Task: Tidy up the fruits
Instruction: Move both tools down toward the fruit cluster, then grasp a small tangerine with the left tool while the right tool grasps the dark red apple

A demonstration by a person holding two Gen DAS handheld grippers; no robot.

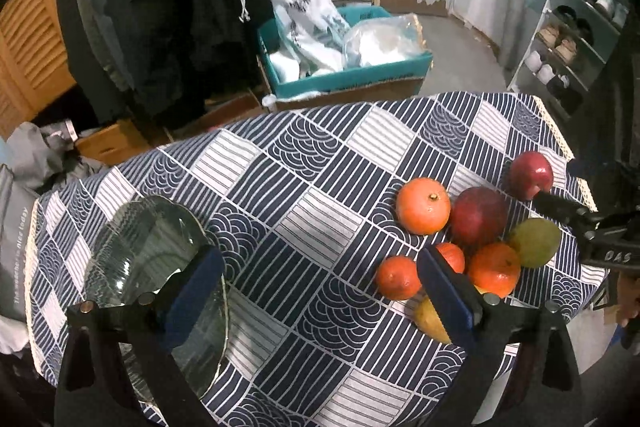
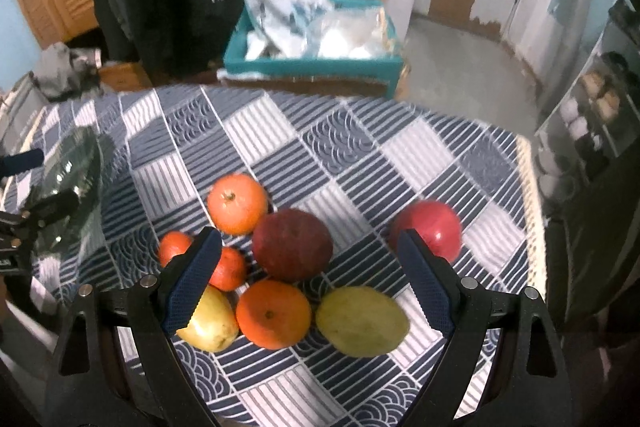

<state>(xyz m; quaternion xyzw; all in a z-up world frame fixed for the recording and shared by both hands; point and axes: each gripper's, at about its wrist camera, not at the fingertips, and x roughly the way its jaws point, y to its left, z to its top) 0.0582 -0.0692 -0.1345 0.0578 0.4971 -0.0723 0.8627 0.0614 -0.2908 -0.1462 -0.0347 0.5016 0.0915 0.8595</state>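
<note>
Several fruits lie grouped on the patterned tablecloth [image 2: 280, 131]: a large orange [image 2: 237, 203], a dark red apple [image 2: 292, 245], a brighter red apple [image 2: 430, 233], an orange [image 2: 273, 313], a green mango [image 2: 362, 321], a yellow mango [image 2: 212, 319] and two small tangerines [image 2: 228, 269]. My right gripper [image 2: 312, 283] is open above the group, with nothing between its fingers. My left gripper [image 1: 320, 287] is open and empty over the cloth, between a clear glass plate [image 1: 136, 239] at the left and the fruits [image 1: 478, 215] at the right.
The table's far edge drops to the floor, where a teal box [image 1: 352, 75] holds white bags. A shoe rack [image 1: 572, 39] stands at the right. A dark jacket [image 1: 160, 7] hangs behind the table at the left. Grey fabric [image 1: 24, 187] lies beside the left table edge.
</note>
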